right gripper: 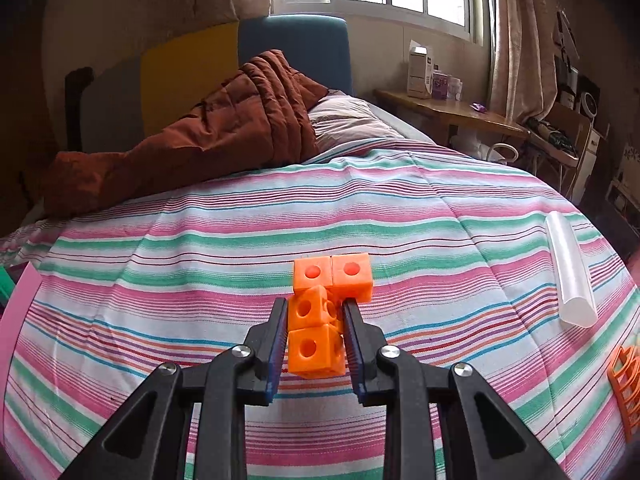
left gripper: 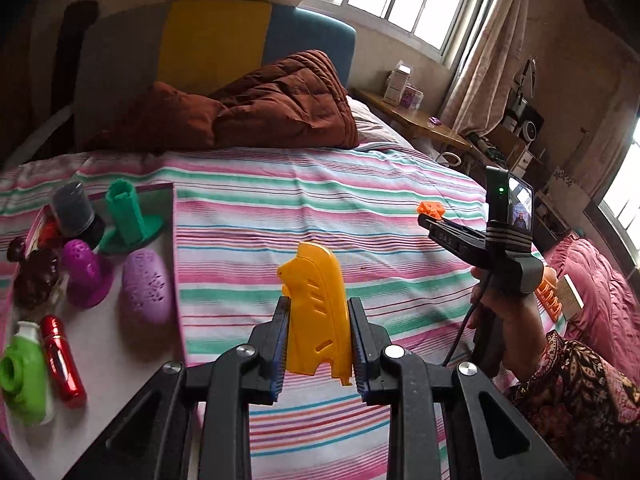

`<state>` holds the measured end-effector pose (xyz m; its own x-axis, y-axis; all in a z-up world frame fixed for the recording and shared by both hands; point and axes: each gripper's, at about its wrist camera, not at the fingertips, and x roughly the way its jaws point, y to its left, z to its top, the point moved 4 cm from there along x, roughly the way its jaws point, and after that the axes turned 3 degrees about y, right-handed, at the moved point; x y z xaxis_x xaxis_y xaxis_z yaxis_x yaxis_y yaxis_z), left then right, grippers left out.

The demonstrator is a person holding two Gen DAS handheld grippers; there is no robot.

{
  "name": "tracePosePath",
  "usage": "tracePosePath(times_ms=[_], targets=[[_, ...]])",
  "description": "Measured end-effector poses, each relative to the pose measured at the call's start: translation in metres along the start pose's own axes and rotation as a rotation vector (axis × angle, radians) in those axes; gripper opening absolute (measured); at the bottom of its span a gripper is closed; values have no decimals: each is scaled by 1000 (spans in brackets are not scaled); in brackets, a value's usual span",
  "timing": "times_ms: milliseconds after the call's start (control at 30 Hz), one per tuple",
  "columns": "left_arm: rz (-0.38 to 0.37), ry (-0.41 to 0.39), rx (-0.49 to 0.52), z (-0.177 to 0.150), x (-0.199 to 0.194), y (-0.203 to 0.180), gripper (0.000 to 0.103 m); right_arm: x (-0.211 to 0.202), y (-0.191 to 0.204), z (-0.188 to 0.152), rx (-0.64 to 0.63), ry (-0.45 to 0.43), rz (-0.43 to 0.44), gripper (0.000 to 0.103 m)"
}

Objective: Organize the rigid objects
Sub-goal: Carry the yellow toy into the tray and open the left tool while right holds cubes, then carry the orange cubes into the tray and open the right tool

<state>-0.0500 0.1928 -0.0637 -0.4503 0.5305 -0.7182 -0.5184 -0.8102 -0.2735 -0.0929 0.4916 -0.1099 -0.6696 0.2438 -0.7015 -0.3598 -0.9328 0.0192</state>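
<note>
Now, as we read the two wrist views:
Left gripper (left gripper: 318, 322): we see its jaws clamped on a yellow plastic piece (left gripper: 318, 312), a curved slotted shell standing upright between the pads, above the striped bedsheet (left gripper: 320, 196).
Right gripper (right gripper: 316, 322): we see it pinching an orange cube cluster (right gripper: 320, 316), linked blocks with round holes, two cubes sticking out past the fingertips toward 12 o'clock.
Right gripper in the left view (left gripper: 430, 216): at 3 o'clock, carried by a hand (left gripper: 504, 316) in a patterned sleeve (left gripper: 576, 392), the orange cubes at its tip.
White board (left gripper: 120, 360): at 9 o'clock in the left view, lying on the bed.
On the board: a green stand (left gripper: 128, 220), a dark cylinder (left gripper: 74, 210), two purple pieces (left gripper: 146, 286), a red metallic bottle (left gripper: 62, 360), a green-and-white piece (left gripper: 24, 376).
Clear tube (right gripper: 570, 272): on the sheet at 3 o'clock in the right view.
Orange rack (right gripper: 628, 384): at 4 o'clock, cut by the edge.
Brown quilt (right gripper: 200, 136): heaped at 11 o'clock by the headboard.
</note>
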Motion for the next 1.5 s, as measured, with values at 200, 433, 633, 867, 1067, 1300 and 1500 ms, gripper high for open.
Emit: tracePosePath(times_ms=[200,433,633,867,1067,1300,1500], targets=[[68,-16,-80,-14,-22,47,27,-1,3,-4,-15,14,-13,26],[177,16,-205,-23,-21,100,27,-5,7,-7,-34,15,-32,26],[250,50,-237,-25,-10,123,27,-24,11,-12,-25,-20,-8,26],[244,59,-274,-29,-7,130,39,-43,20,-19,-25,-25,40,26],[261,-2,-206,-34,-29,117,70,-55,30,-31,-12,-12,74,26],[226,-38,-198,-45,-56,108,93,-63,53,-45,-26,39,127,26],[208,-68,-218,-49,-72,105,99,-76,92,-63,-67,96,199,26]])
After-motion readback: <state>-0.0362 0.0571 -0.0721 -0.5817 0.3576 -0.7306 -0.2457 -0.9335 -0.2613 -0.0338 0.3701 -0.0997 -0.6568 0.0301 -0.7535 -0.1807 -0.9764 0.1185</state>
